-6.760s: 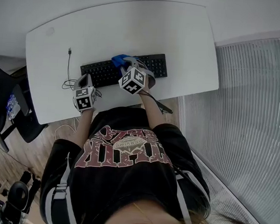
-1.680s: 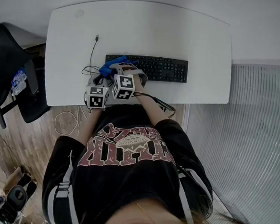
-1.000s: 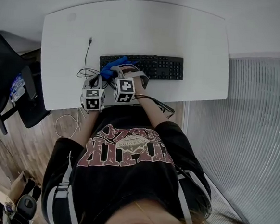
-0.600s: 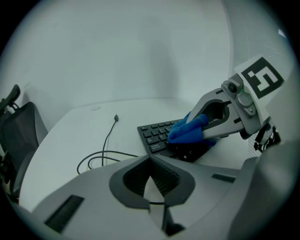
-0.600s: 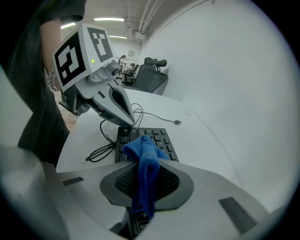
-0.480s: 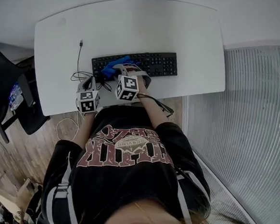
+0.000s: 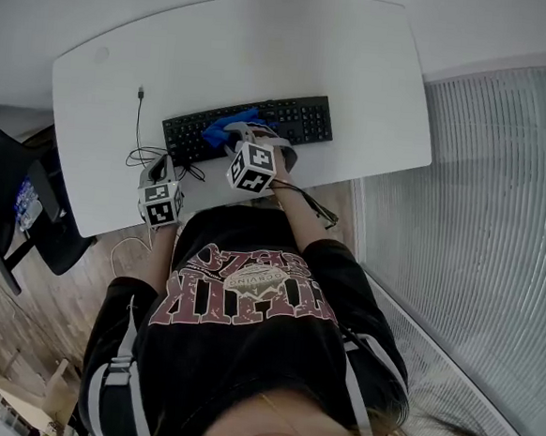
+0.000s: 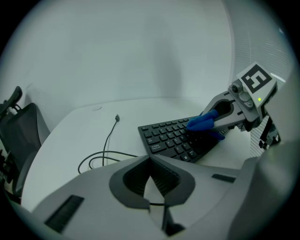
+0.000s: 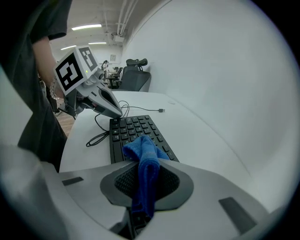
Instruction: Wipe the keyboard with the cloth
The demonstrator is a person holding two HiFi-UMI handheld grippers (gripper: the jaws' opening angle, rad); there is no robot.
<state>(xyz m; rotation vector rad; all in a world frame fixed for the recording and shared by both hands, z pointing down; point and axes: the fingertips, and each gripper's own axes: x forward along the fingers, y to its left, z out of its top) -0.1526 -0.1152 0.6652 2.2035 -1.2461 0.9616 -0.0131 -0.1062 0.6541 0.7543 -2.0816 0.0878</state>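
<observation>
Head view: black keyboard lay near front edge of white desk, about mid-length. Blue cloth rested on its left half, pinched by right gripper.

Left gripper view: left gripper closed, empty, above loose cable by front edge.

Right gripper view: jaws clamped on cloth fold, keys just beyond.

Judgement: press cloth flat and sweep along key rows; left gripper could steady keyboard.

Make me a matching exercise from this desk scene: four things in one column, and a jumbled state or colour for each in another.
Column one:
1 cloth
2 keyboard
3 left gripper
4 cable

Column two:
A lying in loops
B jaws shut, nothing between them
C blue, clamped between jaws
D flat, rows of black keys

Pairs: 1-C, 2-D, 3-B, 4-A
</observation>
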